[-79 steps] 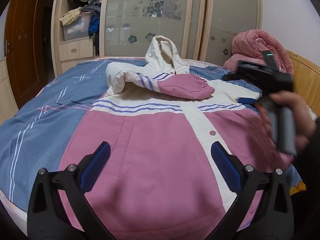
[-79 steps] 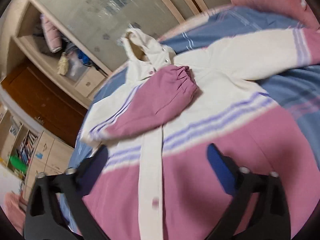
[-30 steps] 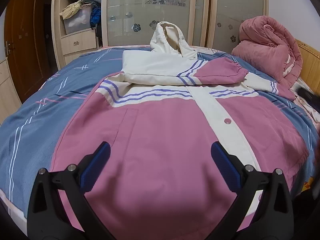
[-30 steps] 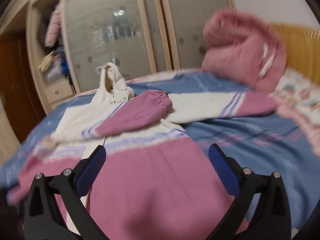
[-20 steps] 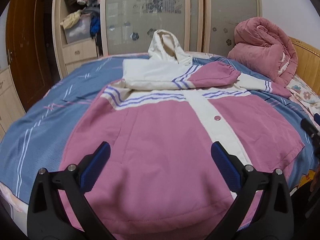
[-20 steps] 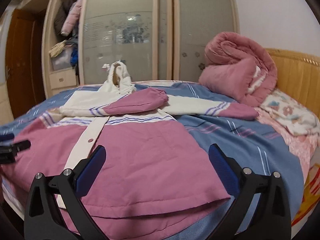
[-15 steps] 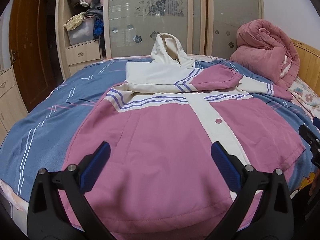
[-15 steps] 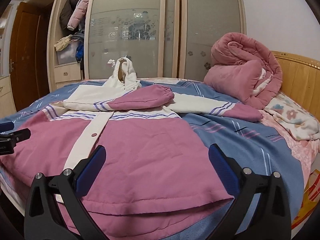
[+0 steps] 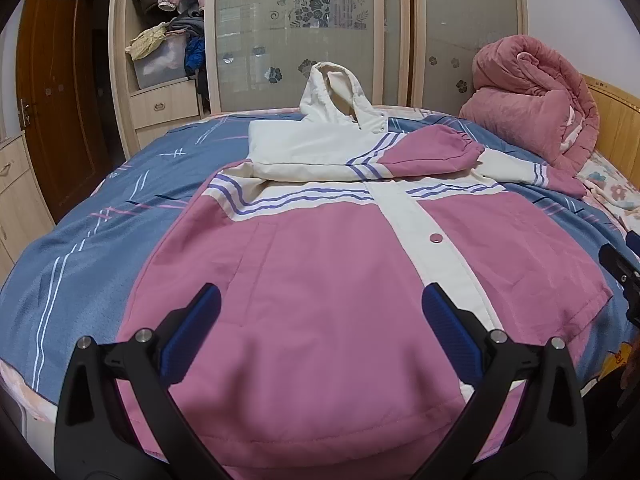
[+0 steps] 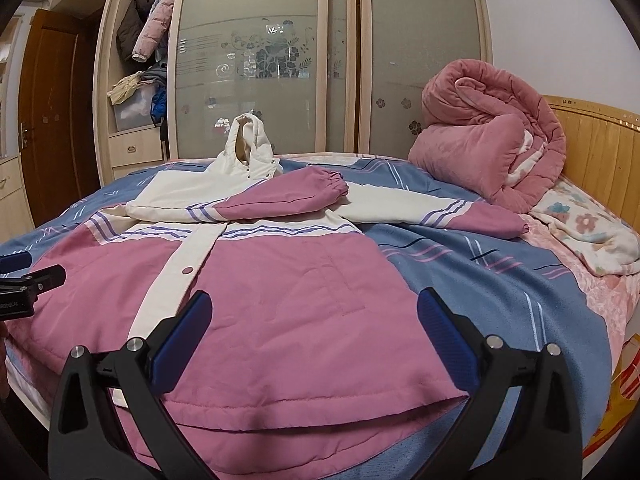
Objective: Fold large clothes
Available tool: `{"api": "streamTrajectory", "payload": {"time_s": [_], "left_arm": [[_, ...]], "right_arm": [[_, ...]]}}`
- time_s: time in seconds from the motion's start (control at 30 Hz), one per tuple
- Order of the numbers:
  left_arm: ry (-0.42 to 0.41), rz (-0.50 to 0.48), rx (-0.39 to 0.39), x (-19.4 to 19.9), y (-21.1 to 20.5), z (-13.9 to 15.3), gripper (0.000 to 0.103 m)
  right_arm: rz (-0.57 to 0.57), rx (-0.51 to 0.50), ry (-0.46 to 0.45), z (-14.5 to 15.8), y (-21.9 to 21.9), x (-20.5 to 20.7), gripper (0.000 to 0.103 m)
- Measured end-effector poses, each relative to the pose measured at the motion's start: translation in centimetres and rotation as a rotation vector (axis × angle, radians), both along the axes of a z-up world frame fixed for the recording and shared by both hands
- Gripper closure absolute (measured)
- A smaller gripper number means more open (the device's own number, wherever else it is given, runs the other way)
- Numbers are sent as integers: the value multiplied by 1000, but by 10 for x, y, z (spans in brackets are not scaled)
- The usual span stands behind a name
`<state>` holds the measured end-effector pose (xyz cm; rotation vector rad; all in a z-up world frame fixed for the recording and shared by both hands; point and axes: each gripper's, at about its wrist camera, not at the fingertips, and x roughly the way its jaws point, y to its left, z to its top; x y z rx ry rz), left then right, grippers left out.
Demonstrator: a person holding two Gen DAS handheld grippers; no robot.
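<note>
A large pink and white hooded jacket [image 9: 320, 264] [image 10: 288, 280] lies face up on the bed, hood toward the wardrobe. Its left sleeve [image 9: 420, 156] [image 10: 280, 198] is folded across the chest; the other sleeve [image 10: 440, 212] stretches out toward the headboard. My left gripper [image 9: 320, 336] hovers open over the hem at the bed's foot, holding nothing. My right gripper [image 10: 312, 332] is open above the hem's right corner, also empty. Each gripper's tip shows at the edge of the other's view: the right gripper [image 9: 624, 276] and the left gripper [image 10: 24, 280].
The bed has a blue striped cover [image 9: 80, 232] [image 10: 500, 280]. A rolled pink quilt [image 9: 532, 96] [image 10: 492, 140] and a floral blanket [image 10: 592, 228] sit by the wooden headboard [image 10: 600, 148]. A wardrobe with glass doors [image 9: 300, 28] and a brown door [image 9: 52, 92] stand behind.
The right gripper swung from above the sleeves back to the bed's foot and now rests level. The left gripper drew back slightly. The jacket has not moved since the sleeve was laid across.
</note>
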<state>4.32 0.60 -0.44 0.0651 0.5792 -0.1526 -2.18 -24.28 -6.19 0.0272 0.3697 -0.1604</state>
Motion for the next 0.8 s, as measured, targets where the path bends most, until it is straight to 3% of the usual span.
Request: {"api": "streamTrajectory", "payload": {"time_s": [0.3, 0.47, 0.67, 0.8], "left_arm": [[-6, -16, -1, -2, -4, 3, 2], [-9, -38, -4, -1, -12, 4, 2], [-4, -76, -13, -1, -17, 5, 2], [-10, -91, -22, -1, -16, 7, 2]], "right_arm": [[-18, 2, -3, 0, 0, 3, 1], [-46, 79, 0, 12, -24, 6, 1], [-127, 276, 33, 36, -113, 31, 1], [-228, 522, 51, 36, -214, 61, 1]]}}
